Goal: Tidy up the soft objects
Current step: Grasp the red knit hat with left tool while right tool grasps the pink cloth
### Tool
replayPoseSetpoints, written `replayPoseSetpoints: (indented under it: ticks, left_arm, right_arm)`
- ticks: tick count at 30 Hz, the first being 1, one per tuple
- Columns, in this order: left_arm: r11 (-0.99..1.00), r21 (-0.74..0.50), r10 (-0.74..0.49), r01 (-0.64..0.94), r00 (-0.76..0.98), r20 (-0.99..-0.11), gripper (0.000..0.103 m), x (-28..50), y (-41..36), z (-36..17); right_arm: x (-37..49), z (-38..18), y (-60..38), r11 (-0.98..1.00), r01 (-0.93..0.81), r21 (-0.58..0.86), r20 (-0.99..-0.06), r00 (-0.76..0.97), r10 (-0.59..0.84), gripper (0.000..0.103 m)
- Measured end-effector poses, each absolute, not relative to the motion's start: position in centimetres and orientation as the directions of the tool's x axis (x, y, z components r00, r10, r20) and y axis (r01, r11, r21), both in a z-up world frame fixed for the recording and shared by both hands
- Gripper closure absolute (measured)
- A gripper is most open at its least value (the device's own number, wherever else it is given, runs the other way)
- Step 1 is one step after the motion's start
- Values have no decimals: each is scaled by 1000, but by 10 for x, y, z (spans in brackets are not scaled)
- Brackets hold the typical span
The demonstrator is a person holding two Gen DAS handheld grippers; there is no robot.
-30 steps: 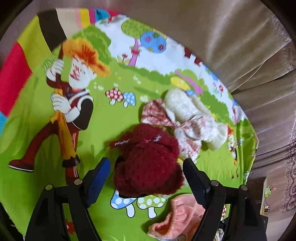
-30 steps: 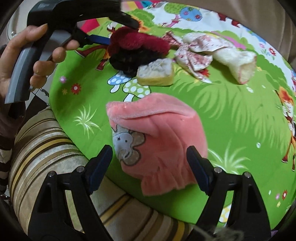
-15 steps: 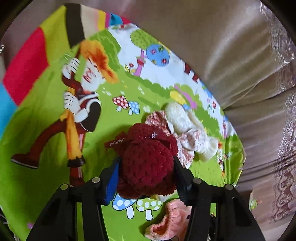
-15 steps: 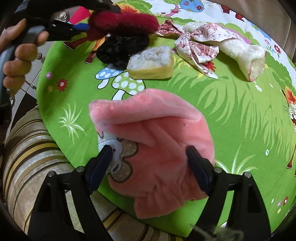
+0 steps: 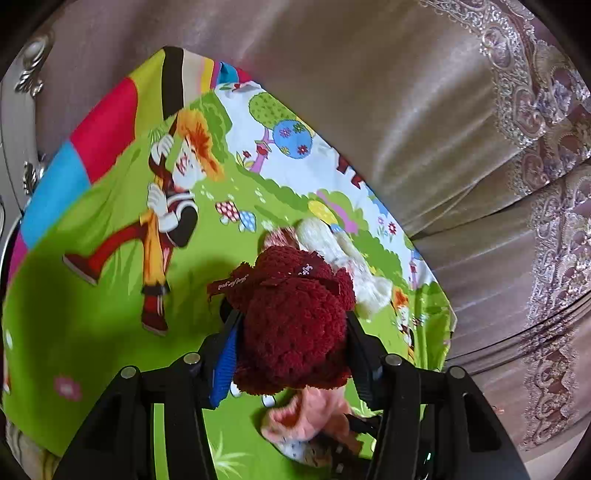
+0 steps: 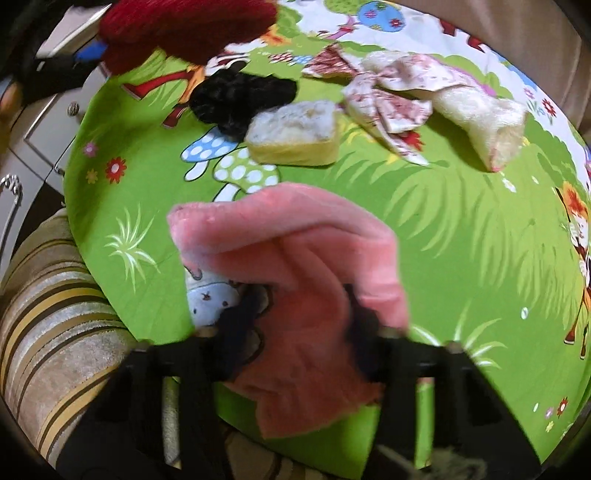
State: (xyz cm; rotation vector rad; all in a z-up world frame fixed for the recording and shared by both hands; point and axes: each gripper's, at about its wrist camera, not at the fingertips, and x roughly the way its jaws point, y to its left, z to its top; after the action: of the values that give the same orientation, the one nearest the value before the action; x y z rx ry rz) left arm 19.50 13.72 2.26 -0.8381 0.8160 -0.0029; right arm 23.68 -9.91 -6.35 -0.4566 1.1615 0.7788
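Observation:
My left gripper [image 5: 290, 315] is shut on a dark red knitted hat [image 5: 295, 332], held above the cartoon play mat [image 5: 92, 295]. That hat [image 6: 184, 26] also hangs at the top left of the right wrist view. My right gripper [image 6: 303, 299] points down at a pink fleece cloth [image 6: 295, 258] with an elephant patch. Its jaws are closing, and the cloth bunches up between the pads. The same pink cloth [image 5: 303, 417] shows below the hat in the left wrist view.
On the mat [image 6: 461, 221] lie a black knitted piece [image 6: 240, 96], a yellow sponge [image 6: 295, 136], a floral cloth [image 6: 388, 99] and a cream fleece piece [image 6: 480, 110]. A striped cushion [image 6: 48, 314] borders the near left edge. Beige curtains [image 5: 406, 110] hang behind.
The left gripper closed on the red hat and lifted it, uncovering the black knitted piece. The right gripper sank over the pink cloth and its jaws came together, bunching it.

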Motion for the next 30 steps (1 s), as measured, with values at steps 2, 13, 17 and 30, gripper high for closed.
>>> replayPoseSetpoints:
  ticks: [2, 13, 17, 30]
  left_arm:
    - [679, -671, -314, -297, 709, -632, 50, 187, 132, 22]
    - [673, -685, -335, -279, 711, -618, 50, 167, 114, 21]
    - [677, -687, -346, -265, 709, -614, 50, 163, 106, 24]
    - [691, -689, -382, -220, 698, -606, 50, 156, 80, 33]
  right_arm:
    - [239, -62, -106, 671, -735, 92, -931, 176, 320, 88]
    - [226, -32, -128, 682, -723, 106, -896, 228, 381, 93]
    - [222, -18, -144, 710, -693, 123, -876, 260, 406, 93]
    - [208, 23, -198, 784, -603, 144, -816, 376, 439, 93]
